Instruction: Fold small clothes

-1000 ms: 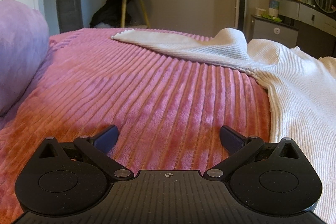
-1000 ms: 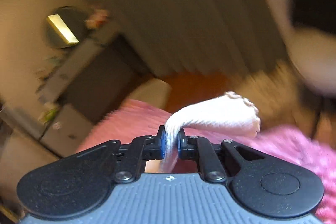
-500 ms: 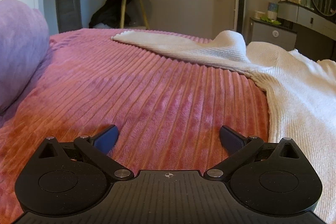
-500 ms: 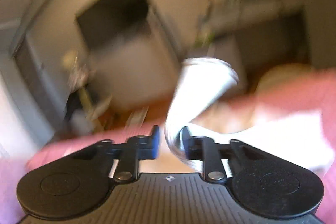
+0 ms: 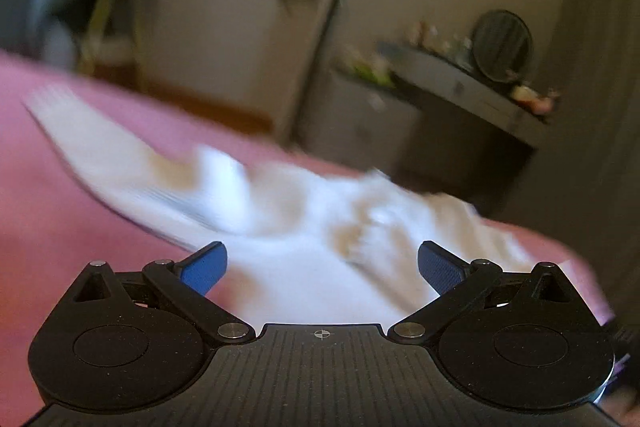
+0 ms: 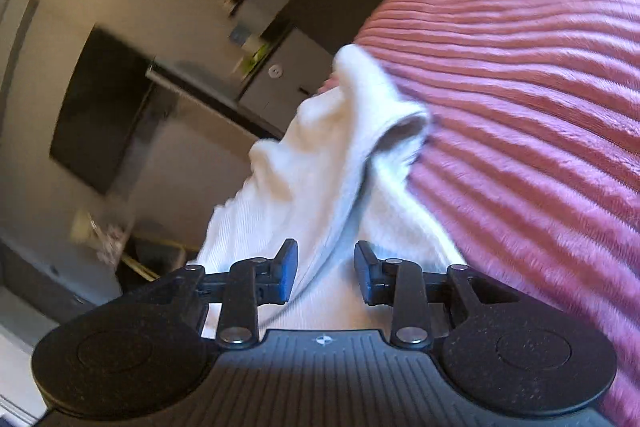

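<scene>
Pink ribbed plush is covering the bed (image 6: 540,107), and the white knit sweater (image 5: 304,227) is lying spread across it, one sleeve trailing off to the left in the left wrist view. No brand, label or writing is readable anywhere; both views are blurring. The left gripper (image 5: 322,267) is hovering over the sweater with its blue pads spread wide and nothing between them. The right gripper (image 6: 326,273) is tilting hard, and its jaws have just been opening: a fold of sweater is sitting between the pads, yet a gap is showing on either side, so it is not being pinched. Behind the bed a grey dresser with a round mirror (image 5: 502,45) and a dark wall screen (image 6: 100,107) are showing.
</scene>
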A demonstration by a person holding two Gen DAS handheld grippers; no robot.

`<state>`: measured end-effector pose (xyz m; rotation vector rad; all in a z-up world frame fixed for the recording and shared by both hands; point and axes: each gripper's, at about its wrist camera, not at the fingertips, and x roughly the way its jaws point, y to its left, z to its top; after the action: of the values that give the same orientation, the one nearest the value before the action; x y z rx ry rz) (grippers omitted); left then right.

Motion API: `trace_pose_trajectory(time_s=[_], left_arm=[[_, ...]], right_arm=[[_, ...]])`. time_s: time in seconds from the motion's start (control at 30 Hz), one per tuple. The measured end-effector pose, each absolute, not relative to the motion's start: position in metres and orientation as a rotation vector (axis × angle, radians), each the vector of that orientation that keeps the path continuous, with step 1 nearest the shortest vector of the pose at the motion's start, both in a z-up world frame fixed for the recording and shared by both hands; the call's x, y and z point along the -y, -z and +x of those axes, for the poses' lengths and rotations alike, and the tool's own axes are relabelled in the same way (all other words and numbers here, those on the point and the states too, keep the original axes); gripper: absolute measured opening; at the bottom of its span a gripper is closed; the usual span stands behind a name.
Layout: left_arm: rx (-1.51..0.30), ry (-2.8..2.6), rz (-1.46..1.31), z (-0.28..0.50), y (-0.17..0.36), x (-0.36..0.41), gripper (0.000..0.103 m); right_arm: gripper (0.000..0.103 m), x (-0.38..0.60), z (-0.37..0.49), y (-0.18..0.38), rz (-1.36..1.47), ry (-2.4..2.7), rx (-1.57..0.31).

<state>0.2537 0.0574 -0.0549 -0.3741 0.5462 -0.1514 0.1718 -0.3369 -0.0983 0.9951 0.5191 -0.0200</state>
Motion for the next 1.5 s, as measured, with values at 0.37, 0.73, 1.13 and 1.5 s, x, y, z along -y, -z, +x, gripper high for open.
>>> trace_pose_trajectory(time_s=[0.37,0.73,1.13,1.5], left_arm=[[-0.835,0.288,-0.455,0.369,0.1,0.002,0.023],[-0.492,0.201,-0.307,0.33,0.026,-0.023,0.009],[-0.696,0.058,-0.257,0.331,0.092,-0.051,0.012],[-0.576,0.069,-0.24,0.328,0.076,-0.052,0.011]], right_arm=[[0.029,0.372,0.198,0.114,1.183,0.048,-0.403],[0.008,0.337,0.215,0.067,0.91,-0.062,-0.389],[0.015,0.323,0.22,0.089,0.85,0.023,-0.539],[0.007,0.322,0.225,0.079,0.818,0.037,-0.462]])
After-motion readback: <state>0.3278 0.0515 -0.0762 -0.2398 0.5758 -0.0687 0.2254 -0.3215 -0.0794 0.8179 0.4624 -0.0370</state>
